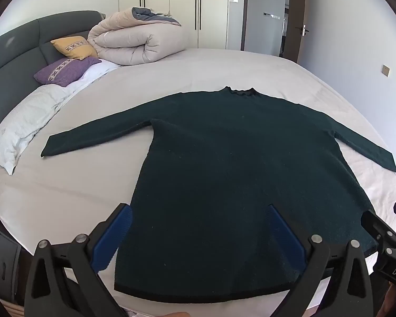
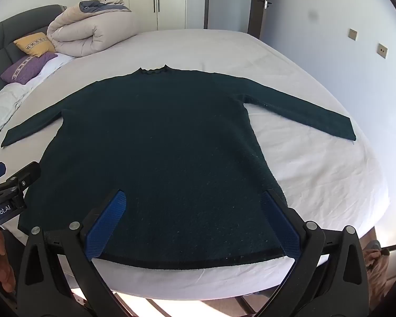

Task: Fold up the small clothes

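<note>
Dark green sweater (image 1: 224,174) spread flat on the bed (image 1: 66,190), sleeves out, hem nearest, left gripper (image 1: 198,235) and right gripper (image 2: 195,219) above it (jaws wide, empty), bed's near edge cut off

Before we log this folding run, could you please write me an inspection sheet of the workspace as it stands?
Surface: pale sheeted bed, lightly creased.
Job's things: dark green knitted long-sleeved sweater lying flat, sleeves spread, hem nearest, unfolded.
Clutter: rolled beige duvet, yellow cushion, purple cushion, white pillow, all at the headboard end.
Grippers: left claw and right claw open over the hem, holding nothing.
Cables: nothing seen.
Surroundings: grey padded headboard, white wardrobe doors, open doorway.
</note>
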{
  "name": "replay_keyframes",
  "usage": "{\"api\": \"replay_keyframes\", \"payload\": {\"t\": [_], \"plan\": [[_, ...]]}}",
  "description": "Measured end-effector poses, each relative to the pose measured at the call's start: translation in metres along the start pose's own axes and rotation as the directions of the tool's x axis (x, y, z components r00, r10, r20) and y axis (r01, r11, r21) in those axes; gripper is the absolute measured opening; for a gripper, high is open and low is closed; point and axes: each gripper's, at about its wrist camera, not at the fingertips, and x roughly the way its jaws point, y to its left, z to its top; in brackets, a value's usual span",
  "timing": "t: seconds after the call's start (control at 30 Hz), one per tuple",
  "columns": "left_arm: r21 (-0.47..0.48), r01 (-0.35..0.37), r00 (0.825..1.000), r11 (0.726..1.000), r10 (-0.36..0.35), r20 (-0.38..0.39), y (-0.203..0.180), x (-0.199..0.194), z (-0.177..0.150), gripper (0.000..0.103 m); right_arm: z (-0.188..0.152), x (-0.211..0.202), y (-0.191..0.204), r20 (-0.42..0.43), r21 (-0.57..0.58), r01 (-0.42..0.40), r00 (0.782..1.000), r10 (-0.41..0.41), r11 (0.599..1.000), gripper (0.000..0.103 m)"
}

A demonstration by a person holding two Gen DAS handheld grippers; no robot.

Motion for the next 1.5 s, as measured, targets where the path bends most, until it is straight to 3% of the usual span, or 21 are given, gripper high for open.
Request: {"api": "replay_keyframes", "payload": {"t": [0.1,0.23,1.5], "plan": [[0.031,-0.019,1.0,0.999,0.019,0.002,-0.008,0.001,-0.002,0.103,0.0,0.0,0.001,-0.006,0.0,0.0,1.0,0.0,1.0,0.103],[0.004,0.019,1.0,1.0,-0.019,0.0,0.0,-0.001,-0.002,0.103,0.0,-0.001,0.001,-0.005,0.002,-0.003,1.0,0.003,1.0,0.103],[0.006,0.015,1.0,1.0,-0.015,-0.009,0.001,0.002,-0.005,0.103,-0.005,0.001,0.006,-0.007,0.003,-0.008,1.0,0.008,1.0,0.103]]}}
